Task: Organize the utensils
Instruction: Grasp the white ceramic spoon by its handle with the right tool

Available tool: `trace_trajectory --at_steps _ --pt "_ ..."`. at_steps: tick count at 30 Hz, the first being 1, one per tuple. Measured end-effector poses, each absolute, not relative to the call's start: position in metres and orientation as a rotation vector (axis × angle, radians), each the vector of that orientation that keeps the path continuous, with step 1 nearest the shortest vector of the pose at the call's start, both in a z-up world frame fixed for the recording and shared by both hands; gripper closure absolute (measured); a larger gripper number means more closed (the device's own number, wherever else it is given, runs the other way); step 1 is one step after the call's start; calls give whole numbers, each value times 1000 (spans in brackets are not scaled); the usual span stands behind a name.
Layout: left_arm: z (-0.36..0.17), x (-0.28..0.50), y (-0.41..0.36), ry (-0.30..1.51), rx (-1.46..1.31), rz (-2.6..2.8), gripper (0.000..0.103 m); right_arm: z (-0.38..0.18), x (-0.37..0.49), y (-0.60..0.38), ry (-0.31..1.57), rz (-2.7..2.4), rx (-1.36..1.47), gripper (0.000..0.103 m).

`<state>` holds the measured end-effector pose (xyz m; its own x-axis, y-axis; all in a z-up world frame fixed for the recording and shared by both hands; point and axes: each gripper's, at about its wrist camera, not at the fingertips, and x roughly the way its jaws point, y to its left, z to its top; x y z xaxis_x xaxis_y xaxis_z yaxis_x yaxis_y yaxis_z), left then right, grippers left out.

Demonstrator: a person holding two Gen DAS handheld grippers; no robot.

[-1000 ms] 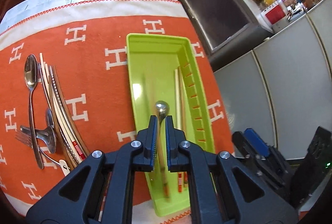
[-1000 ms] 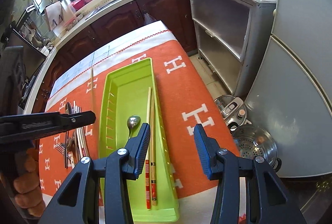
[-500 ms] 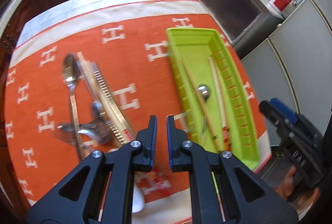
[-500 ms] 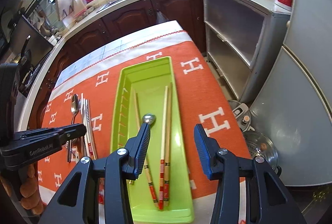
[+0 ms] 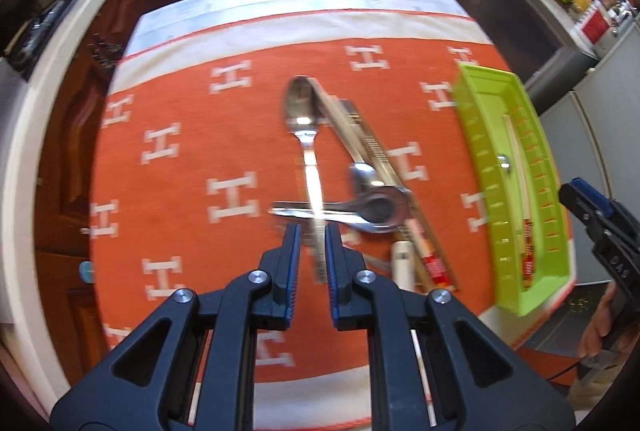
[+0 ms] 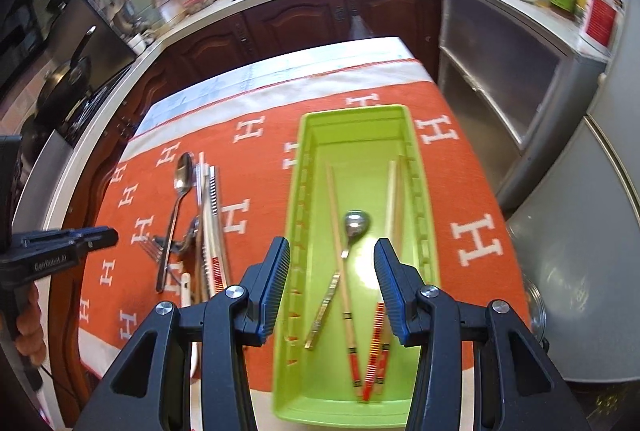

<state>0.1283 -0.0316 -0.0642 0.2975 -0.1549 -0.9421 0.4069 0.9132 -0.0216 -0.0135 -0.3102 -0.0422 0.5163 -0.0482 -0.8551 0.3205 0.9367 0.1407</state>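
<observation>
A lime green tray [image 6: 426,191] lies on the orange cloth and holds a small spoon [image 6: 352,231] and three chopsticks [image 6: 340,263]. It also shows in the left wrist view [image 5: 480,159]. Left of it lies a pile: a large spoon [image 5: 306,135], a ladle-like spoon [image 5: 376,209], a fork under them, and several chopsticks [image 5: 360,139]. My left gripper [image 5: 313,235] hovers over the large spoon's handle, jaws slightly apart and empty. My right gripper [image 6: 332,251] is open and empty above the tray's near half.
The orange cloth with white H marks [image 5: 192,151] covers the table. A white-handled utensil [image 5: 402,259] lies in the pile. Dark cabinets [image 6: 300,27] stand behind, grey cabinets [image 6: 500,71] to the right, and a steel pot [image 6: 536,315] on the floor.
My left gripper let go of a chopstick into the tray, then swung left over the utensil pile and opened slightly. My right gripper stayed open above the tray.
</observation>
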Motion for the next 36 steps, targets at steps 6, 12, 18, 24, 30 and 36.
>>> trace_trajectory --at_steps 6,12,18,24,30,36 --pt "-72 144 -7 1243 226 -352 93 -44 10 -276 1037 -134 253 59" --pt "-91 155 -10 1254 230 -379 93 -55 35 -234 1080 -9 229 59" --pt "-104 160 -13 1266 214 -404 93 -81 49 -199 1158 106 211 59" --pt "-118 142 -15 1299 217 -474 93 -109 44 -176 1245 233 194 66" --pt "-126 124 -13 1316 218 -503 93 -123 24 -158 1300 355 128 74" --pt "-128 114 -7 1321 183 -508 93 -135 6 -146 1349 409 120 81"
